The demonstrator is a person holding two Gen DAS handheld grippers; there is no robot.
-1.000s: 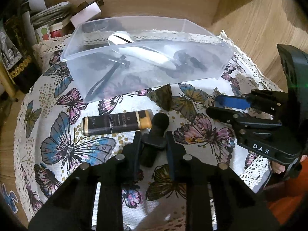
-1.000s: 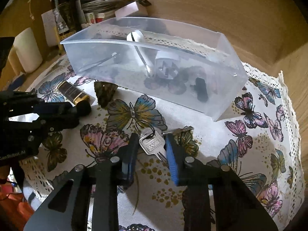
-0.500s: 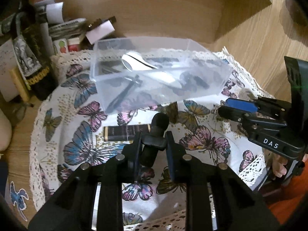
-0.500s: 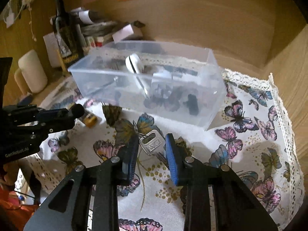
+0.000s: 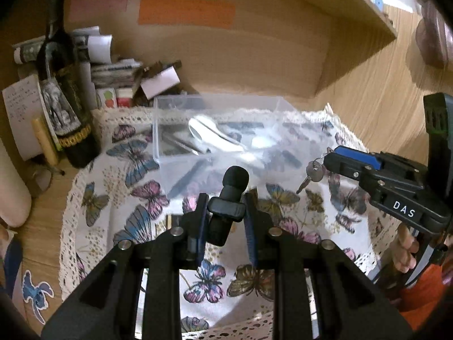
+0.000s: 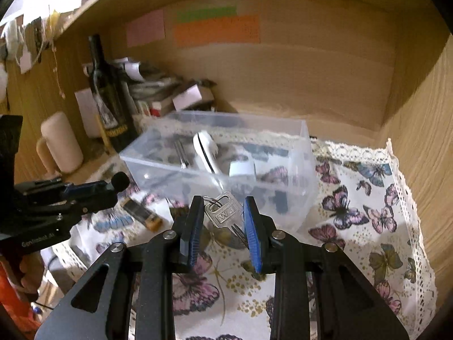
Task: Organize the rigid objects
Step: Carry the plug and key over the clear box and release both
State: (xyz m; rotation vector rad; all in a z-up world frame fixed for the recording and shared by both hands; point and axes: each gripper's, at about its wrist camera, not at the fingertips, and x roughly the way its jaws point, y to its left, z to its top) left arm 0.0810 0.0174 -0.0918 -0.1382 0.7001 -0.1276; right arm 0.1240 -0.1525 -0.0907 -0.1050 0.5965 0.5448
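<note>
Mid-carry toward the clear bin [image 6: 307, 153]: left tool [image 5: 225, 212] clamped on the black clip-on microphone [image 5: 230, 195], right tool [image 6: 222, 218] pinching the key [image 6: 225, 212] (both aloft over the butterfly cloth [image 6: 368, 215]), next needing release above the bin.

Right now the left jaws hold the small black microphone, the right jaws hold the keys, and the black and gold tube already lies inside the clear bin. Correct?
Not quite. The black and gold tube lies on the butterfly cloth in front of the clear bin, not inside it; the right wrist view shows this. The small black microphone and the keys are held as you say.
</note>
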